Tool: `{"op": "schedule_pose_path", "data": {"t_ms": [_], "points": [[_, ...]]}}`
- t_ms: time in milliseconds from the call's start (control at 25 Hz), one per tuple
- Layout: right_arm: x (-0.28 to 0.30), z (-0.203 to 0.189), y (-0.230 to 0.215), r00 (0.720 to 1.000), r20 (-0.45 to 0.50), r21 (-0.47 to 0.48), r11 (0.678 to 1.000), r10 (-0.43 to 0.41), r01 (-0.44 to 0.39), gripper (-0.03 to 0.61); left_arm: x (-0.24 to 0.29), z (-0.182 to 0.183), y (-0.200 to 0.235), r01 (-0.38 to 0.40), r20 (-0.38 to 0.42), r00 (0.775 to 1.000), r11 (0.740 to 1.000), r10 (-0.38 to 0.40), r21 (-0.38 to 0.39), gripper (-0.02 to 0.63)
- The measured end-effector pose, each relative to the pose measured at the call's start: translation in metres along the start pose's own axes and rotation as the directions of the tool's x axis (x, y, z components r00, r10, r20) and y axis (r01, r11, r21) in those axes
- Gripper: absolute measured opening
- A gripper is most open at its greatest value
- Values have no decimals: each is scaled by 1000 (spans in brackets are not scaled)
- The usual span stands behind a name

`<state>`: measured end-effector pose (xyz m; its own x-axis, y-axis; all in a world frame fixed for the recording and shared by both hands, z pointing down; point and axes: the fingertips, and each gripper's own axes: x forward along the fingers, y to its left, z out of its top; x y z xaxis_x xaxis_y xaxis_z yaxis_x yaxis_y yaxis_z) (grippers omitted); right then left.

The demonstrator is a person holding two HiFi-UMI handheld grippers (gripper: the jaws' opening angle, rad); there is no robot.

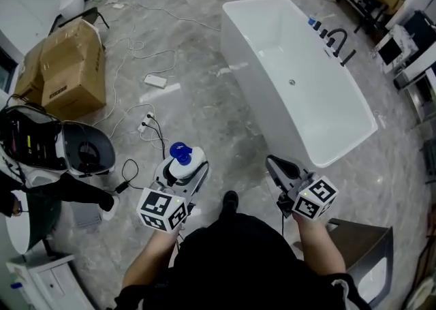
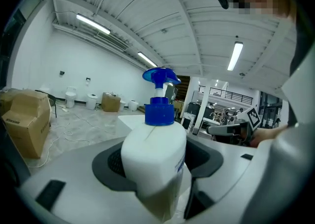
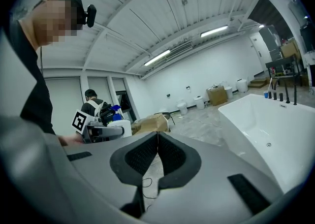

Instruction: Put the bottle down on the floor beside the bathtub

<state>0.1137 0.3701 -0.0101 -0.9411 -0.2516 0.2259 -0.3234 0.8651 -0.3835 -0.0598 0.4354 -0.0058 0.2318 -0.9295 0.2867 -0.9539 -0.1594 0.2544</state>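
My left gripper (image 1: pixel 185 169) is shut on a white pump bottle (image 1: pixel 181 159) with a blue pump head, held upright above the grey floor. In the left gripper view the bottle (image 2: pixel 153 156) fills the space between the dark pads. The white bathtub (image 1: pixel 253 29) stretches from the middle of the head view toward the upper right, its near end by my right gripper (image 1: pixel 274 163). That gripper is shut with nothing in it; its pads (image 3: pixel 170 156) meet in the right gripper view, where the tub (image 3: pixel 251 107) lies to the right.
Cardboard boxes (image 1: pixel 71 67) stand at the left, with white cables (image 1: pixel 136 50) and a power strip (image 1: pixel 155 81) on the floor between them and the tub. A person in dark clothes (image 1: pixel 41 186) is at the far left. Black taps (image 1: pixel 335 41) sit on the tub's far rim.
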Motion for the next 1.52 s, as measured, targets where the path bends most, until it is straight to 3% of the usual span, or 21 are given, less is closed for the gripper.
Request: {"op": "schedule_pose_path", "data": {"t_ms": [440, 600, 760, 960, 1120, 1320, 1520], "points": [[12, 23, -81, 999, 46, 49, 999, 12, -15, 28, 107, 30, -8, 29, -18, 999, 999, -29, 44, 285], [30, 23, -106, 998, 23, 81, 995, -51, 49, 28, 146, 30, 19, 84, -47, 995, 996, -83, 16, 285], [38, 38, -141, 984, 49, 104, 980, -173, 168, 28, 203, 38, 47, 169, -84, 982, 986, -168, -1, 285], [51, 77, -184, 940, 146, 209, 939, -307, 274, 28, 275, 75, 74, 301, -128, 948, 952, -291, 64, 285], [90, 97, -210, 911, 139, 218, 910, -387, 353, 29, 322, 108, 99, 400, -152, 911, 910, -383, 110, 285], [123, 110, -224, 889, 159, 213, 894, -430, 395, 29, 353, 100, 94, 537, -258, 832, 829, -491, 153, 285], [122, 109, -239, 882, 166, 253, 883, -441, 395, 29, 380, 90, 75, 587, -315, 787, 800, -530, 123, 285]]}}
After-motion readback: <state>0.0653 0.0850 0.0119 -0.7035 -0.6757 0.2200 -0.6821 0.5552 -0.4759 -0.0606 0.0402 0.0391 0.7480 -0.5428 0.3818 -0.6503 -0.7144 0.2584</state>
